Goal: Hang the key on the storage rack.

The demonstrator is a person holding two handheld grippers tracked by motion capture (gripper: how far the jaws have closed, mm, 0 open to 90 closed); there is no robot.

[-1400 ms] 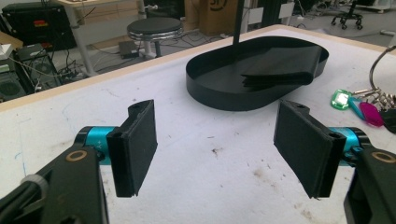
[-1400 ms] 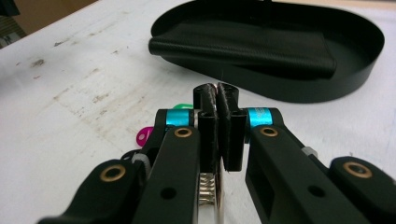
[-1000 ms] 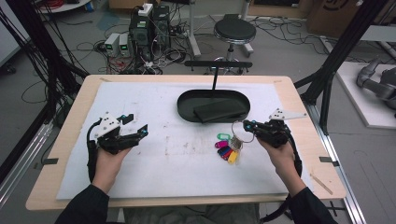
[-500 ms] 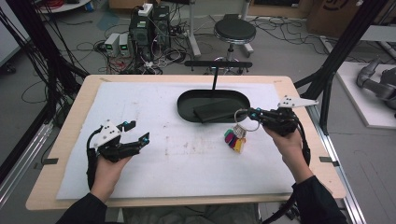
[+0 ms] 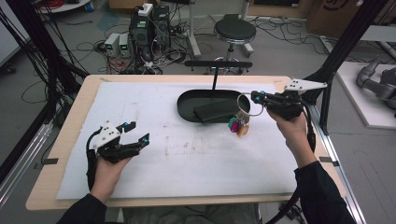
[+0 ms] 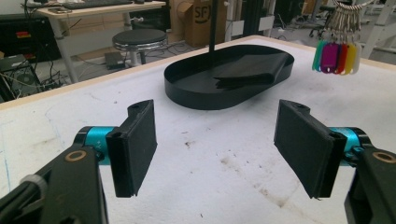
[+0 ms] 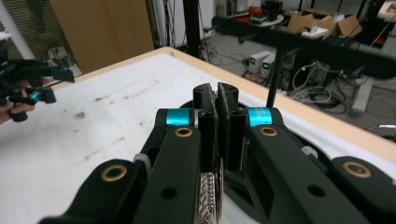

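**Key ring lifted clear of the table beside the black tray**

My right gripper [image 5: 254, 98] clamps the metal key ring [image 5: 243, 103], jaws pressed together on the wire, and holds it in the air just off the near right end of the oval black tray [image 5: 187, 105]. A bunch of coloured key tags [image 5: 237, 126], green, magenta, orange and yellow among them, dangles from the ring above the white table mat [image 5: 140, 116], touching nothing below. In the right gripper view the ring's edge [image 7: 212, 191] shows between my closed black pads [image 7: 228, 100]. Inside the tray lies a flat black pad [image 5: 215, 111], and a thin black post [image 5: 215, 77] rises at the tray's far rim. My left gripper [image 5: 135, 133] rests low over the mat, well apart from the tray, its jaws spread wide with nothing between them; its own view shows the two pads [image 6: 135, 144] standing far apart, and the hanging tags [image 6: 337, 56] beyond.
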